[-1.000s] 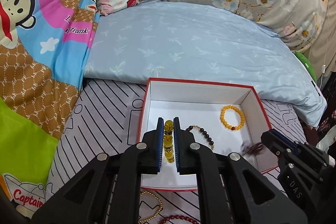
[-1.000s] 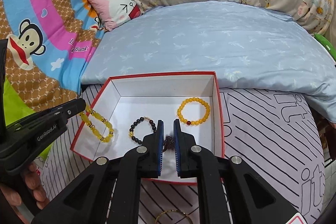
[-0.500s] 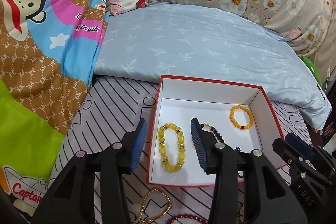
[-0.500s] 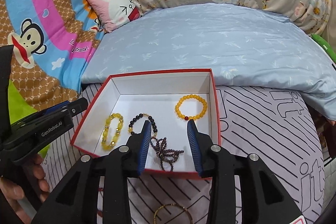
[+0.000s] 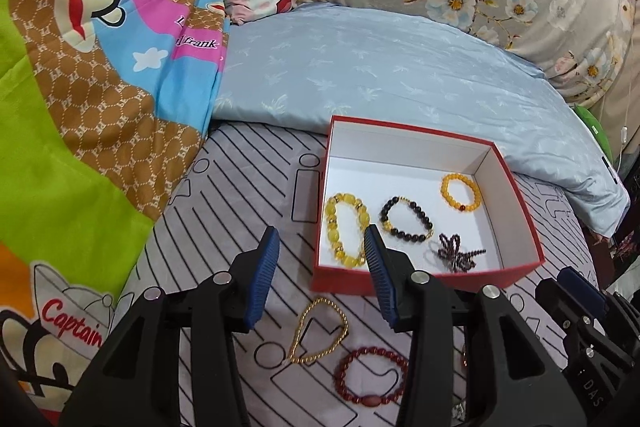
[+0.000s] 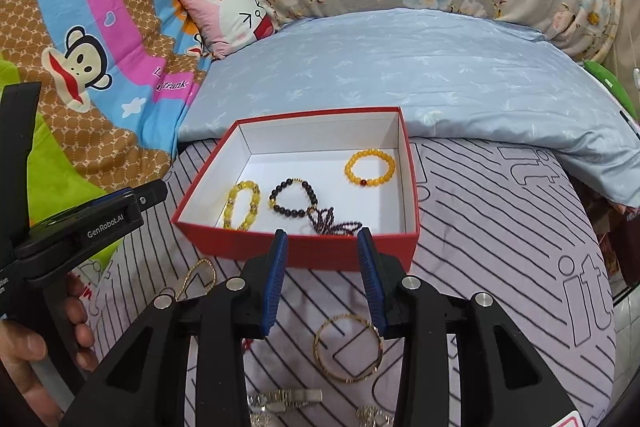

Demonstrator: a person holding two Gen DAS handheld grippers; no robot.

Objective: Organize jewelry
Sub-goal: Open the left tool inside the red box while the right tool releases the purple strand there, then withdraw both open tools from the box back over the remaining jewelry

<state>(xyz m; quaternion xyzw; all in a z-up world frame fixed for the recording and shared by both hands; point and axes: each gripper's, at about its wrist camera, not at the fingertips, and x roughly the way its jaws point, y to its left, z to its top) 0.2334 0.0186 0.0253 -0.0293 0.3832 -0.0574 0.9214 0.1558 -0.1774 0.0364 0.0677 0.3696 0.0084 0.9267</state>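
Striped bedding (image 5: 240,211) carries a red box (image 5: 420,281) ahead of the left tongs (image 5: 320,255), which gape with nothing between them. Inside lie a yellow bracelet (image 5: 347,231), dark bead bracelet (image 5: 408,219), orange bracelet (image 5: 461,191) and purple strand (image 5: 456,251); a gold chain (image 5: 320,331) and red bracelet (image 5: 370,377) lie outside. From the right, the right tongs (image 6: 322,259) are likewise spread, near the box wall, above a gold bangle (image 6: 347,347) hidden from the left view.

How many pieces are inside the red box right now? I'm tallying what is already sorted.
4. A yellow bracelet lies at the left, a dark bead bracelet in the middle, an orange bracelet at the back right, and a purple bead strand bunched near the front wall. None looks hidden.
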